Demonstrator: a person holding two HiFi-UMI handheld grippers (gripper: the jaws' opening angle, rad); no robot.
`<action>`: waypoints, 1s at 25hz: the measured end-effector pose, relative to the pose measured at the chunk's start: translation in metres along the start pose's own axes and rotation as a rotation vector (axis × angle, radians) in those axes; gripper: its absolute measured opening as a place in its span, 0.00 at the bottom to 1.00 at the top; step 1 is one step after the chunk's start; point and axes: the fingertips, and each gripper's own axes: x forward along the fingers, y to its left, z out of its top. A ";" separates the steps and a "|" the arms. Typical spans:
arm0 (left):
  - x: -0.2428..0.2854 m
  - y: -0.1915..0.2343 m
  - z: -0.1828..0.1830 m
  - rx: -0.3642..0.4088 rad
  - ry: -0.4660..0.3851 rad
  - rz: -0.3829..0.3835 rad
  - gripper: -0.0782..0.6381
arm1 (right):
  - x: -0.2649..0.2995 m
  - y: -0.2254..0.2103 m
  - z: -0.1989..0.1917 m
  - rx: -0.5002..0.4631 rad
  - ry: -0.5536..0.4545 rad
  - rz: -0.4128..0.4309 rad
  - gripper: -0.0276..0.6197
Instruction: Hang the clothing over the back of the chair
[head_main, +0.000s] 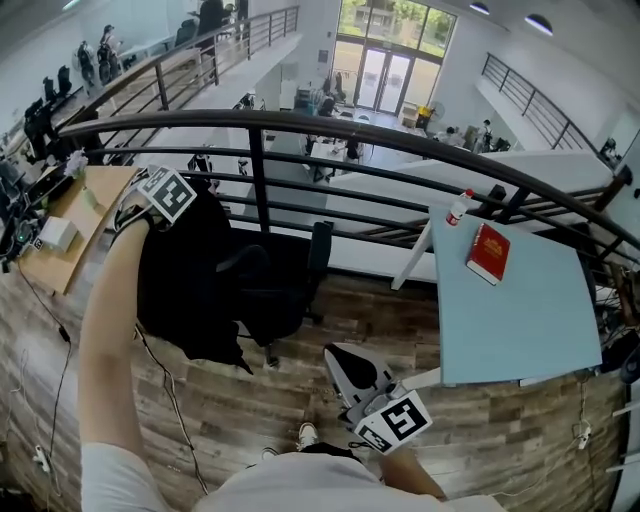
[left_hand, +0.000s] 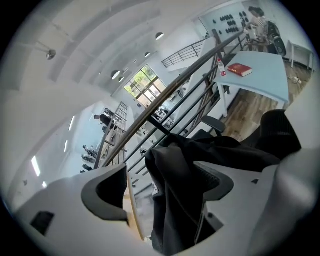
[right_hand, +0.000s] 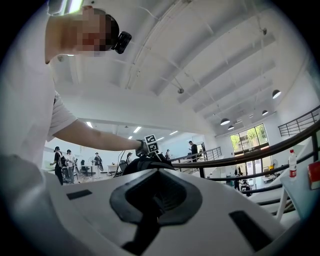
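Black clothing (head_main: 185, 280) hangs draped over the back of a black office chair (head_main: 285, 285) by the railing. My left gripper (head_main: 160, 195) reaches over the top of it at the end of the outstretched arm. In the left gripper view the left gripper (left_hand: 160, 185) stands open, its jaws wide apart; the clothing (left_hand: 185, 165) lies loose between them, with the chair (left_hand: 277, 132) beyond. My right gripper (head_main: 350, 372) stays low near my body, shut with nothing in it. The right gripper view shows the right gripper (right_hand: 155, 200) with its pads together and the draped clothing (right_hand: 145, 164) far off.
A black railing (head_main: 300, 125) runs behind the chair. A light blue table (head_main: 520, 300) at the right holds a red book (head_main: 488, 253) and a bottle (head_main: 459, 207). A wooden desk (head_main: 70, 230) stands at the left. Cables trail over the wood floor (head_main: 170, 400).
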 end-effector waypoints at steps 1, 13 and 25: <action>-0.001 0.002 -0.001 -0.001 0.002 0.003 0.68 | -0.001 0.001 0.000 0.001 0.001 -0.002 0.07; -0.045 0.073 -0.002 0.003 -0.028 0.286 0.69 | -0.003 0.008 0.002 -0.010 -0.012 0.000 0.07; -0.047 0.090 -0.016 -0.541 -0.264 0.073 0.69 | -0.006 0.010 -0.003 -0.003 0.001 0.001 0.07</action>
